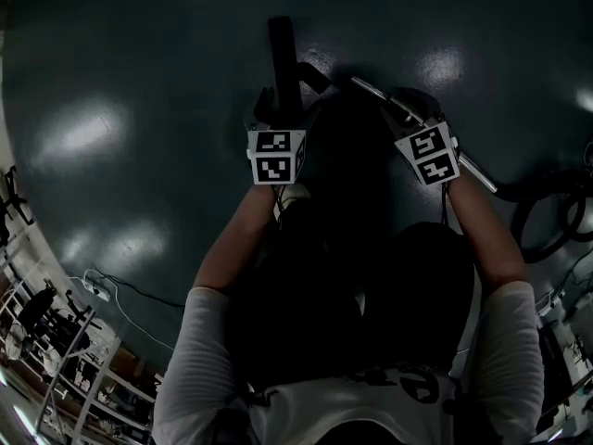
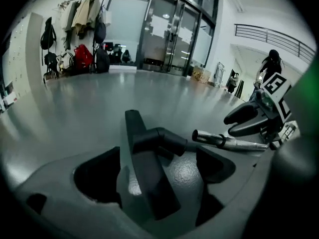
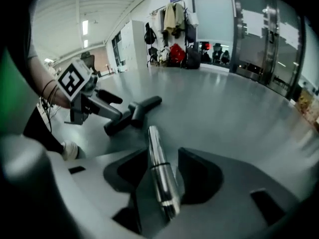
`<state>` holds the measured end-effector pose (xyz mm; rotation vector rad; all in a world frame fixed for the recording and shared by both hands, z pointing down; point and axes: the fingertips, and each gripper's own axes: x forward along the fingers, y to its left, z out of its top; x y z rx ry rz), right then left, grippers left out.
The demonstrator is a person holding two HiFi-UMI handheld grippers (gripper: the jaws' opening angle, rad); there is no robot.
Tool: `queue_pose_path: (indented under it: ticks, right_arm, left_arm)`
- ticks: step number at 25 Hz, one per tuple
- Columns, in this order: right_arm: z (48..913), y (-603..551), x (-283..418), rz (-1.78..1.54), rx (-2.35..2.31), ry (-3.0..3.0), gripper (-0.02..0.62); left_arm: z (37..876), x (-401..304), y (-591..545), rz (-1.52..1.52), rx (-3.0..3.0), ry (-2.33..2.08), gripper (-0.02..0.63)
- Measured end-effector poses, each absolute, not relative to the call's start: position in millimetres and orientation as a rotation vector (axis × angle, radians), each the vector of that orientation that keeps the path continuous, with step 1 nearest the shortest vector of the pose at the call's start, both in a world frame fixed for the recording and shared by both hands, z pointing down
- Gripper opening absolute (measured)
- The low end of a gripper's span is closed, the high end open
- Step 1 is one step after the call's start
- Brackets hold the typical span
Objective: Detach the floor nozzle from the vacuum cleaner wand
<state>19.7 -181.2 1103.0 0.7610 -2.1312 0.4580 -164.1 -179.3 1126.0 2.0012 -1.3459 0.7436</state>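
From where I stand, the left gripper (image 3: pixel 115 107) has its fingers spread wide. The black plastic T-shaped floor nozzle (image 2: pixel 144 173) lies loose between them, gripped by neither. The right gripper (image 2: pixel 229 125) seems to pinch the shiny chrome wand (image 3: pixel 159 173) lengthwise between its fingers, likely to hold its tip clear of the nozzle's neck. I'd call them detached.
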Motion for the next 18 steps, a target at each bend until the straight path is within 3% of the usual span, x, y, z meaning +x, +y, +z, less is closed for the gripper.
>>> queue_pose_path:
  ticks: [2,3,4,6,7,18]
  right_arm:
    - [1085,-194,20,0.486,0.863,-2.19,0.187]
    - [1073,-200,23,0.497,0.924,-2.205,0.187]
    - [1060,-205,28,0.505,0.99,-2.204,0.166]
    - [1021,-213,41,0.519,1.119,-2.179,0.025]
    - [994,-215,43,0.534,1.161,-2.176,0.003]
    - [586,-194,33,0.539,1.304,-2.339,0.003]
  left_arm:
    - [1111,-163,-184,0.738,2.035,-1.378,0.467]
    - [1099,-165,-186,0.738,2.037,-1.417,0.43]
    - [1083,-168,-187,0.735,2.026,-1.48,0.3]
    - [1034,-173,-192,0.705,2.016,-1.612,0.032]
    - [1000,-172,-194,0.685,2.044,-1.639,0.004]
    - [597,-151,-183,0.488,2.122,-1.62,0.003]
